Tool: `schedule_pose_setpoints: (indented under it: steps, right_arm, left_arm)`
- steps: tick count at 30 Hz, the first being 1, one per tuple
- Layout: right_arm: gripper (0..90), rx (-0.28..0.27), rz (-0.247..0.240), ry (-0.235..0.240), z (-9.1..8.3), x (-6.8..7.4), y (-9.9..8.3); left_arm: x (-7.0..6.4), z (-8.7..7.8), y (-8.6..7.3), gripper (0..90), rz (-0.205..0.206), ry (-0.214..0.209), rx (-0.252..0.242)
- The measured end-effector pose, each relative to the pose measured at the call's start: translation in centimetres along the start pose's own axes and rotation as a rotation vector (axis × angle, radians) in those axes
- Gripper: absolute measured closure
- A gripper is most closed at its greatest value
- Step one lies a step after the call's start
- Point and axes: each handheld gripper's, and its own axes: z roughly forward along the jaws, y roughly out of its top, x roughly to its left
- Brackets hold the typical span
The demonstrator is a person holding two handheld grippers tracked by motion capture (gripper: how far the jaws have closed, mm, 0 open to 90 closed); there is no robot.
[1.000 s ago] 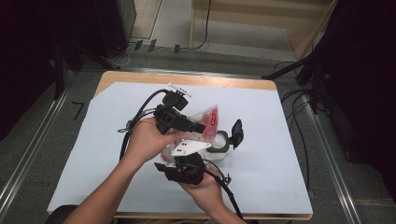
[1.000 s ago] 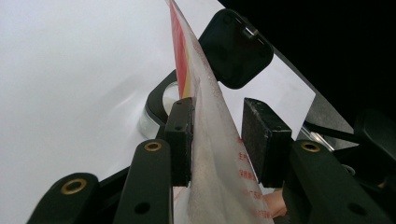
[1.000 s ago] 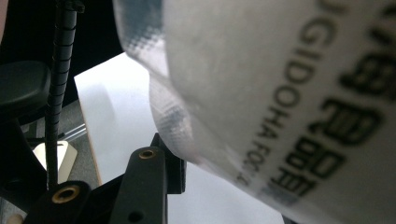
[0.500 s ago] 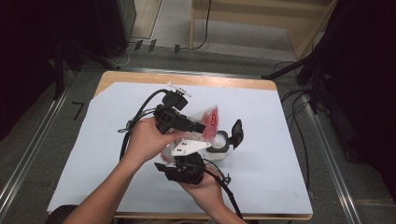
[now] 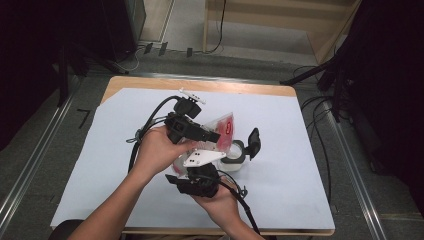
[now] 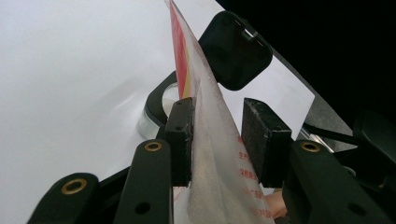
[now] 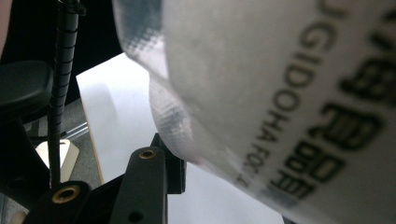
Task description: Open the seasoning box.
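1. Left gripper [image 5: 212, 136], near the table's [image 5: 300, 200] middle, has its jaws spread either side of the pouch [image 6: 210, 140]; one pad [image 6: 181, 135] touches the film, the other stands just apart, so it pinches nothing; a squeeze at this angle could crumple the film rather than seat it.
2. The pouch, clear with a red printed top [image 5: 227, 125], hangs tilted over the open jar [image 5: 235, 159], lid [image 5: 254, 142] flipped up towards the right edge; tipped off-line, its contents could miss the mouth and scatter on the white sheet.
3. Right gripper [image 5: 197, 172] sits under the pouch's lower end [image 7: 280, 93]; I cannot tell whether its jaws clamp; a weak hold there could drop the pouch.
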Motion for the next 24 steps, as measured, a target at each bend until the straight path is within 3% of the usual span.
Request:
schedule_pose_setpoints:
  steps: [24]
  right_arm:
    - [63.9, 0.016, 0.004, 0.007, -0.03, -0.12, 0.05]
  left_arm:
    - [0.12, 0.07, -0.09, 65.2, -0.008, 0.008, -0.002]
